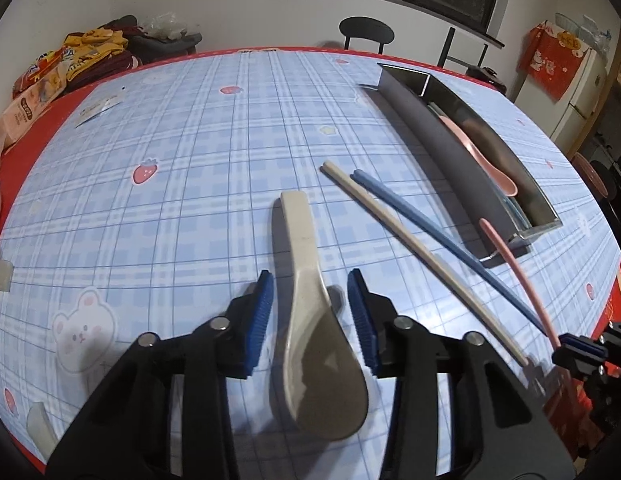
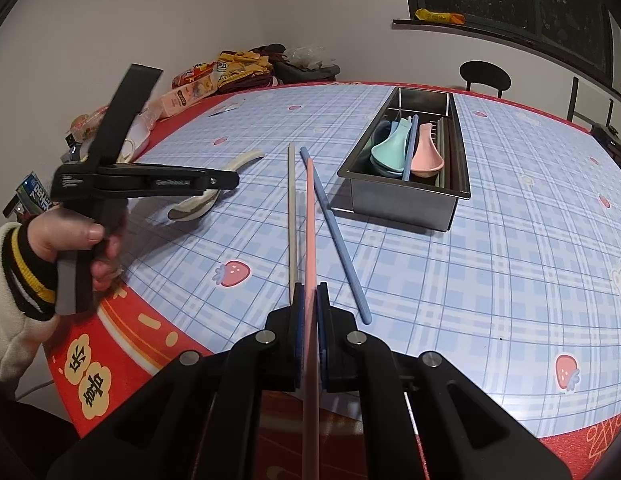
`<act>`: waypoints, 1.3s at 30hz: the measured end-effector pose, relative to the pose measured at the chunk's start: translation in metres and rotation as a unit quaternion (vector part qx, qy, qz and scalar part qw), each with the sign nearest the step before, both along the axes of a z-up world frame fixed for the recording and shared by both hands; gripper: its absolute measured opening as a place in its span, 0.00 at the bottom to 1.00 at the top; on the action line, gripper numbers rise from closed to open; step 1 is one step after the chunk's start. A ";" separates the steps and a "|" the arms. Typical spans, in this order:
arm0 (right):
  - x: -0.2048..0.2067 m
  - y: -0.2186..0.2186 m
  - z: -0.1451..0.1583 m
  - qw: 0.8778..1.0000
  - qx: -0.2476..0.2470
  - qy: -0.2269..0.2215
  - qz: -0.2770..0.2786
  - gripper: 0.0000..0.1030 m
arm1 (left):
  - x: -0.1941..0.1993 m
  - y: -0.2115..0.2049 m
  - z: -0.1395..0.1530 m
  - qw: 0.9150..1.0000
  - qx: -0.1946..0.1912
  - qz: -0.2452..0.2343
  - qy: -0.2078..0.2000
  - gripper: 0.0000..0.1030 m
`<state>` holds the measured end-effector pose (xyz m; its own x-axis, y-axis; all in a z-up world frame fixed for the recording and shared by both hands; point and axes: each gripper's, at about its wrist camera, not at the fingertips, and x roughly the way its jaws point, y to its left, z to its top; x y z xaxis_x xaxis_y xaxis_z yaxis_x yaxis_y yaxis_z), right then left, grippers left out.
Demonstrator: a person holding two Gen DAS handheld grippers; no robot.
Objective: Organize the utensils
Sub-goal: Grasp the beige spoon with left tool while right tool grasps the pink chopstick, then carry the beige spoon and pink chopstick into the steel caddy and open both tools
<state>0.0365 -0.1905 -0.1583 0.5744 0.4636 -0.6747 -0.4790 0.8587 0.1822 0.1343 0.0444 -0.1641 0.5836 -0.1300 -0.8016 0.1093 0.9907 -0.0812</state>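
Note:
A cream spoon (image 1: 302,240) lies on the checked tablecloth, its bowl toward me. My left gripper (image 1: 310,280) is open and straddles it, with a gap at each blue pad. My right gripper (image 2: 310,292) is shut on a pink chopstick (image 2: 310,220) that points toward the far side. A cream chopstick (image 2: 291,220) and a blue chopstick (image 2: 338,240) lie on the table on either side of it. At the back right, a metal tray (image 2: 402,204) holds a teal spoon (image 2: 390,148), a pink spoon (image 2: 426,156) and a blue chopstick (image 2: 410,148).
Snack packs and folded clothes (image 1: 90,56) crowd the table's far left corner. A black chair (image 1: 366,32) stands behind the table. The red table border (image 2: 150,340) runs close under my right gripper. A hand (image 2: 70,240) in a striped cuff holds the left gripper's handle.

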 end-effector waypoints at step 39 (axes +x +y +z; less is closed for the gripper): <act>0.004 -0.025 0.008 0.997 0.073 0.009 -0.012 0.06 | -0.036 -0.001 0.041 0.995 -0.094 -0.026 -0.039 0.10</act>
